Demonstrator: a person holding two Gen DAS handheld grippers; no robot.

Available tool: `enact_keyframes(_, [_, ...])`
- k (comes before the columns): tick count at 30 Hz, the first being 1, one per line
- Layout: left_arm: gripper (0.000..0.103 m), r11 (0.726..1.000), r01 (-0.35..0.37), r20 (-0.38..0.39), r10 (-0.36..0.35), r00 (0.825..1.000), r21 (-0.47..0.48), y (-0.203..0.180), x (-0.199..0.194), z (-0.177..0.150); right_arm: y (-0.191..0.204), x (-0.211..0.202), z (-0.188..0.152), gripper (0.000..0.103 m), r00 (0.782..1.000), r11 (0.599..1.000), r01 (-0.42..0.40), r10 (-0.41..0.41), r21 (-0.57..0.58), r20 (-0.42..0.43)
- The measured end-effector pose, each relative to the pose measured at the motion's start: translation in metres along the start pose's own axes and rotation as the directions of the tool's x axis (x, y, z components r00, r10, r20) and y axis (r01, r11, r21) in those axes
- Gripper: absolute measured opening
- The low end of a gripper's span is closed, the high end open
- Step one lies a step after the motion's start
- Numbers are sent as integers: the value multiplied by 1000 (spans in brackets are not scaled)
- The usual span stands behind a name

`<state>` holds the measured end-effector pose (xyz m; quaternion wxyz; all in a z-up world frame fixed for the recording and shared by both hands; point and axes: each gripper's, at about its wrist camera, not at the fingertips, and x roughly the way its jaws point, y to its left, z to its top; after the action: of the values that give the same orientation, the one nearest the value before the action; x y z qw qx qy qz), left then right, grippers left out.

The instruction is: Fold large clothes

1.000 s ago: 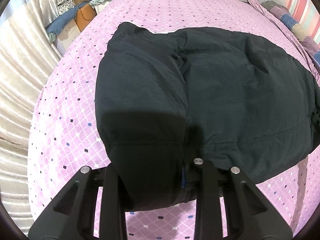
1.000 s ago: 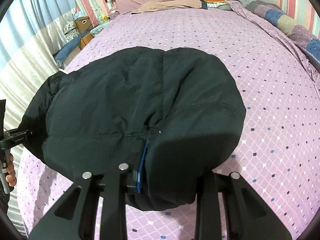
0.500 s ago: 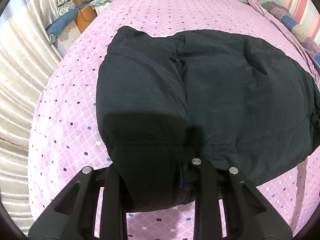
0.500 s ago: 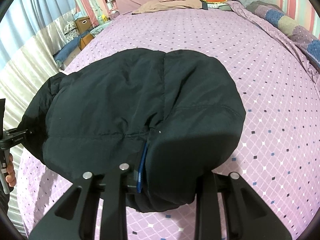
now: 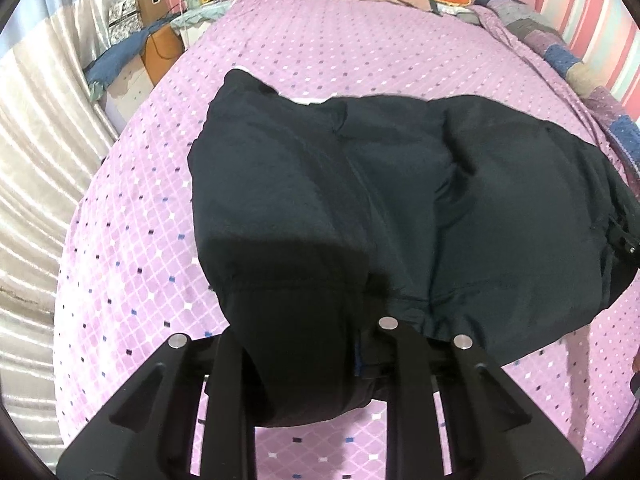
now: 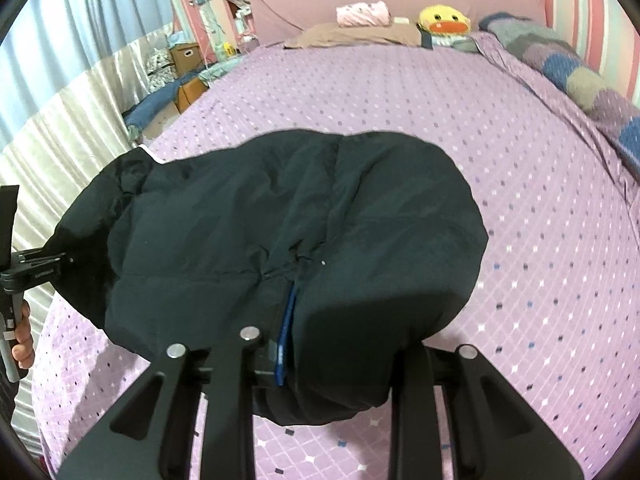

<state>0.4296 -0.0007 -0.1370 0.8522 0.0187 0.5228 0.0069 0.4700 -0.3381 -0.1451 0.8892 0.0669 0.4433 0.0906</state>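
Note:
A large black puffy jacket [image 5: 400, 208] lies across the purple dotted bedsheet [image 5: 132, 240]. My left gripper [image 5: 308, 344] is shut on the jacket's near left hem, and the fabric bulges over its fingers. My right gripper [image 6: 324, 356] is shut on the near right hem of the jacket [image 6: 280, 240], beside a blue inner strip [image 6: 285, 340]. Both near corners are lifted a little off the bed. The fingertips are hidden under the cloth. The left gripper also shows at the left edge of the right wrist view [image 6: 24, 272].
Pillows, a pink roll and a yellow duck plush [image 6: 442, 20] sit at the headboard. A patchwork blanket [image 6: 592, 84] runs along the right side. Curtains [image 5: 36, 140] and cardboard boxes [image 5: 152, 4] stand off the bed's left side.
Both grippers have risen slightly with the hem and tilted up, so more of the headboard and wall shows. The jacket's near edge is lifted with them.

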Motion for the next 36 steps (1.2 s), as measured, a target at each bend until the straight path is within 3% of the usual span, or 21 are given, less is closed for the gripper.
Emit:
enact_keyframes(13, [18, 998, 0, 77, -5, 997, 66, -34, -48, -14, 18, -54, 4, 24, 989, 994, 24, -8, -106, 147])
enact_keyframes(20, [16, 998, 8, 122, -17, 992, 69, -45, -87, -44, 25, -100, -7, 24, 978, 983, 62, -25, -174, 207])
enact_keyframes(28, [16, 996, 55, 132, -64, 989, 70, -53, -128, -102, 22, -159, -60, 24, 967, 979, 89, -41, -181, 253])
enact_keyframes(36, [16, 996, 75, 124, -81, 989, 52, -50, -143, -157, -6, -170, -118, 24, 978, 989, 93, -71, -111, 194])
